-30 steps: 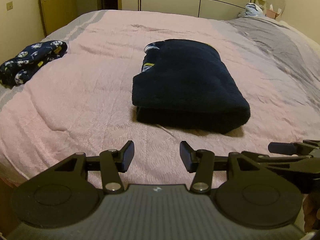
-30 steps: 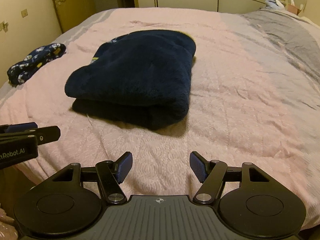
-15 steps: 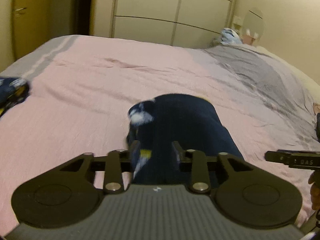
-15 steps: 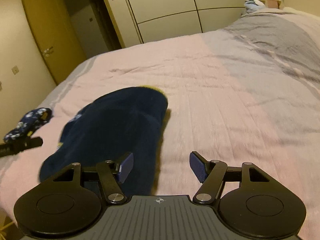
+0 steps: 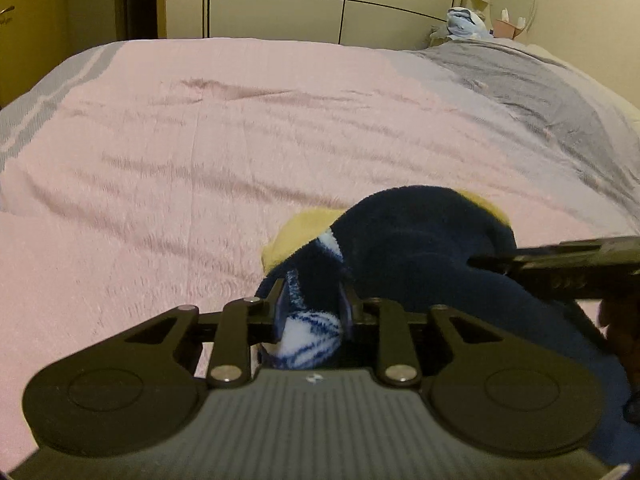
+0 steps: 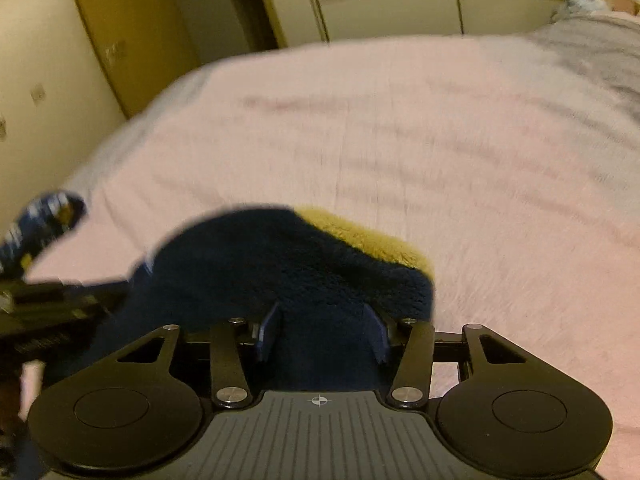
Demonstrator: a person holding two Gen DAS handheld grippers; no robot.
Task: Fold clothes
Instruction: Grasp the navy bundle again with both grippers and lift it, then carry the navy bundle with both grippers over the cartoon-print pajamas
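Two tools are on one fluffy dark blue garment (image 5: 420, 248), which lies on the bed (image 5: 200, 140) close to the near edge.

Left tool (image 5: 313, 300): its two fingers are pinched on a white-and-blue striped bit of the garment. That bit bulges out between the fingers and back toward the cam. So the left tool is clenched on cloth. A yellow inside part (image 5: 298, 232) of the garment shows just past the fingers, a bit to the left. The rest of the dark blue cloth bunches up in front and to the right.

Right tool (image 6: 322, 330): its fingers sit wider apart, w/ a thick fold of the dark blue garment filling the gap. Both finger pads look pressed into the fluff, so it is grasping the garment too. Yellow lining (image 6: 360, 236) shows along the far top edge of the fold. The right wrist view is blurry.

Each tool shows up in the other's view: the right one comes in from the right edge of the left wrist view, touching the blue cloth; the left one sits at the left edge of the right wrist view.

A 2nd small blue patterned garment (image 6: 44, 220) lies off to the left on the pink cover, apart from the main one.
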